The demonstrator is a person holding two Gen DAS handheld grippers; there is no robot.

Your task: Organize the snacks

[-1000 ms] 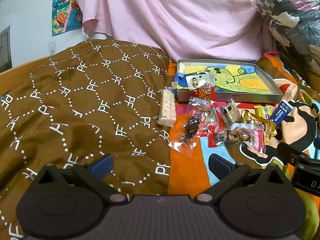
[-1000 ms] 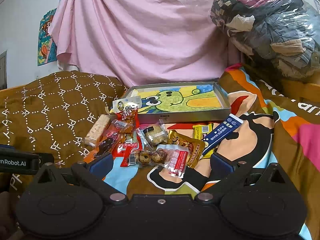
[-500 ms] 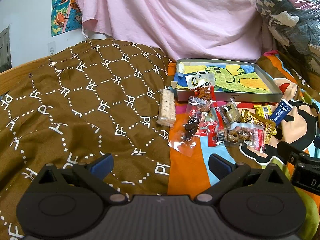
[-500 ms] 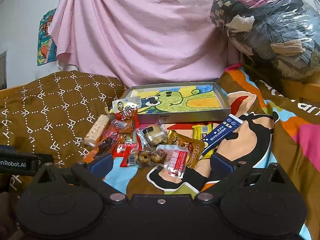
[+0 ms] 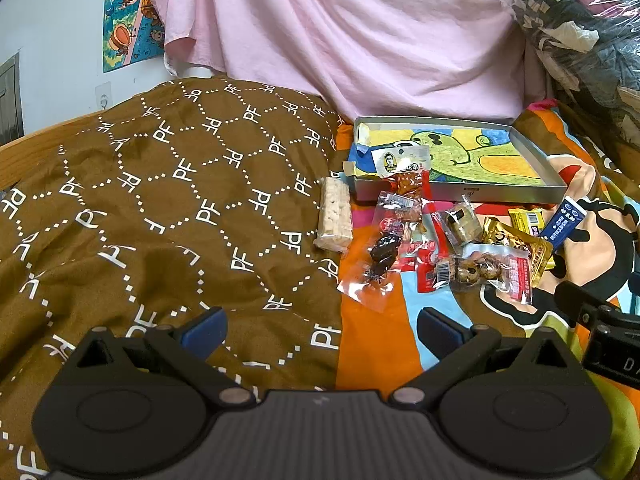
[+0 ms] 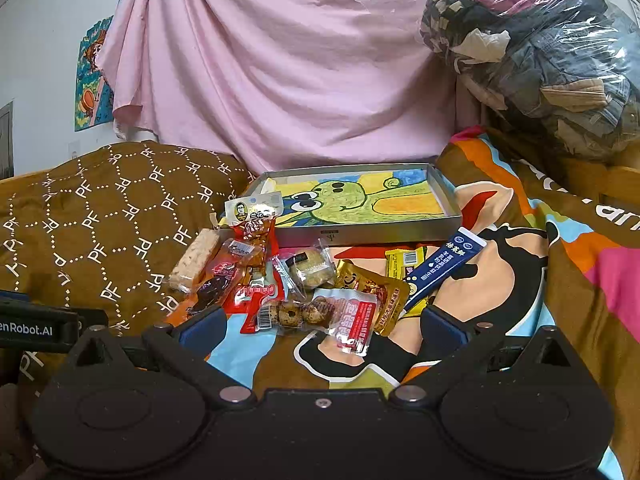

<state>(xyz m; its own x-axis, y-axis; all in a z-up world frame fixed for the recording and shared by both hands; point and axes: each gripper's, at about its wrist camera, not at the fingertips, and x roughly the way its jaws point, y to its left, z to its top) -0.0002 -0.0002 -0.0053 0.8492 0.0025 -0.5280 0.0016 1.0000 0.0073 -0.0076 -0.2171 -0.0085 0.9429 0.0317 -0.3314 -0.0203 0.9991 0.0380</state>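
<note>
right wrist view — snack packets heaped on bedspread before tray; one packet overlaps its rim. right gripper, left gripper both spread, empty — sorting barely begun.

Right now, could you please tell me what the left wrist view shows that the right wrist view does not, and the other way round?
Only the left wrist view shows the open left hand-held gripper over the brown quilt, with the clear packet of dark fruit unobstructed. Only the right wrist view shows the open right hand-held gripper and most of the plastic-wrapped clothes bundle. Both show the shallow box with one packet leaning over its corner, the blue sachet, and the pink sheet.
</note>
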